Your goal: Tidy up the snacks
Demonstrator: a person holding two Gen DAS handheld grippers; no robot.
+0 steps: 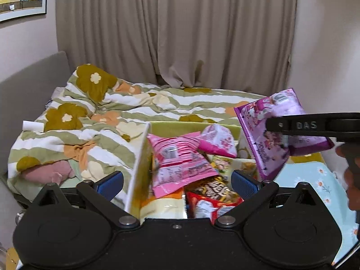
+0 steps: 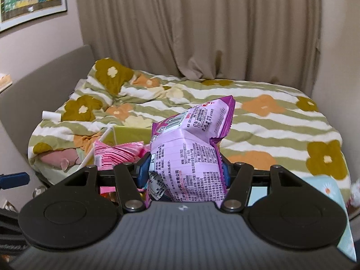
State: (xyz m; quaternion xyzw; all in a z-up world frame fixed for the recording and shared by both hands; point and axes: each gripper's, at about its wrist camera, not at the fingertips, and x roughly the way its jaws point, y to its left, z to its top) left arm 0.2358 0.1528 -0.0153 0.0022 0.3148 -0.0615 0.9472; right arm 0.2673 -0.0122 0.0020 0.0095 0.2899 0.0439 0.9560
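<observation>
Floral quilt (image 1: 139, 103) filling mid-frame. Right gripper (image 2: 183, 172) clamping purple snack bag (image 2: 191, 148), centre of right view, above box (image 1: 139, 157). Left gripper (image 1: 177, 182) gaping wide, holding nothing, over box's snacks (image 1: 177, 157).

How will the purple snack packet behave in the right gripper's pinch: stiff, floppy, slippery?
The purple snack packet looks puffed and creased, so probably light and soft. Its glossy film may slip. Held in the right gripper, its top leans sideways, suggesting it flops rather than staying rigid.
</observation>
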